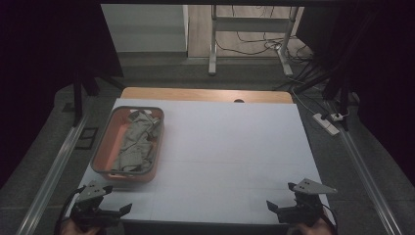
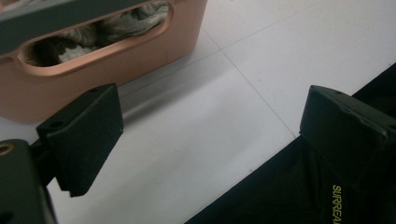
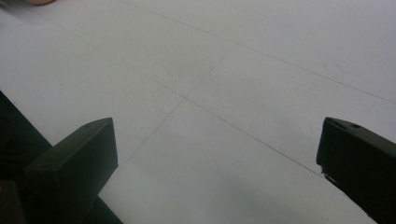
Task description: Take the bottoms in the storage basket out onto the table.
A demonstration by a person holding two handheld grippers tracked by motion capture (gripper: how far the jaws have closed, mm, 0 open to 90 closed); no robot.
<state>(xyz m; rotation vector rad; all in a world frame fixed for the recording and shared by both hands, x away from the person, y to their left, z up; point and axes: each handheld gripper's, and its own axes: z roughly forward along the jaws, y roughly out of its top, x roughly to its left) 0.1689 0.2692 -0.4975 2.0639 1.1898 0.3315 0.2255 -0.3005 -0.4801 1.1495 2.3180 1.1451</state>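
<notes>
White sheeting covers the table (image 1: 220, 147) almost edge to edge, with a strip of bare wood showing along the far edge; faint seam lines cross the sheet. Dim room beyond: grey floor, metal rails running down both sides of the table, a desk frame and loose cables at the far side, a power strip (image 1: 326, 124) on the floor off the far right corner. Centre and right of the tabletop lie open, broad room for moving. Orange basket (image 1: 104, 147) with a grey rim sits at the left side, well in from the far edge, its near end close to the left gripper; crumpled grey-beige cloth (image 1: 137, 144) lies inside it and shows through the handle slot in the left gripper view. Left gripper (image 1: 120, 211) hovers at the near left edge, jaws spread wide, nothing between them, just beside the basket's near wall. Right gripper (image 1: 274, 207) sits at the near right edge, well apart from the basket, jaws likewise spread over bare sheet. Yellow lettering "SURREA…", cut off by the frame, reads on dark fabric under the left gripper.
</notes>
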